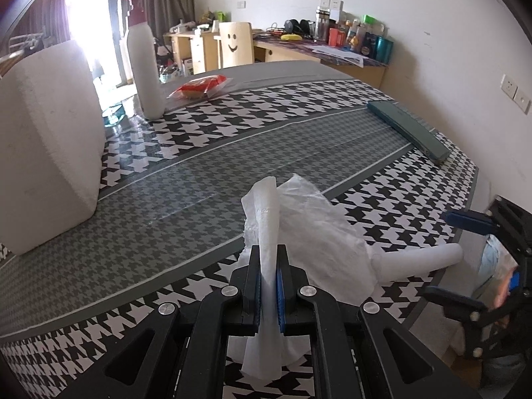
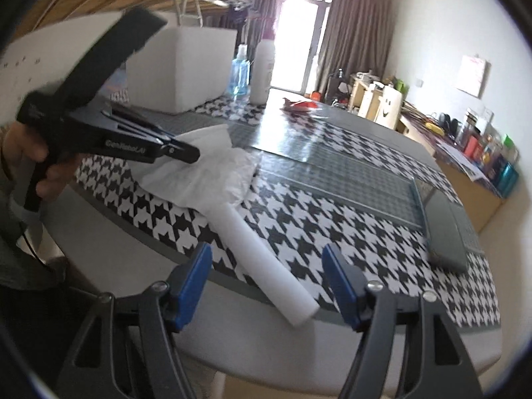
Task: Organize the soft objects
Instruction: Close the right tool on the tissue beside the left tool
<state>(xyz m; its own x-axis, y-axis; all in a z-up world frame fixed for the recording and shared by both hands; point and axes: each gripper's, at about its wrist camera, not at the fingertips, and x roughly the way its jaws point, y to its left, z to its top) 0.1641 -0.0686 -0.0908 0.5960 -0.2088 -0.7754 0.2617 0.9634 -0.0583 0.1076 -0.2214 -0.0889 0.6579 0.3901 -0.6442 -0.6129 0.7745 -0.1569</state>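
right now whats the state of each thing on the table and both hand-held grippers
left hand-held gripper: shut on the tissue
right hand-held gripper: open, nothing pressed between its pads
tissue: crumpled, one end pinched and lifted
white roll: lying on its side, end past the table edge
spray bottle: upright
foam box: standing on the table
red packet: lying flat

"GenRobot.AI" on the left gripper (image 2: 186, 153) body

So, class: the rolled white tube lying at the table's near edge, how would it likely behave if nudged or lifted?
The white tube is round and smooth, so it would probably roll. One end overhangs the table edge, so a nudge might drop it. It joins the crumpled tissue pinched by the left hand-held gripper, so it is likely light and soft.
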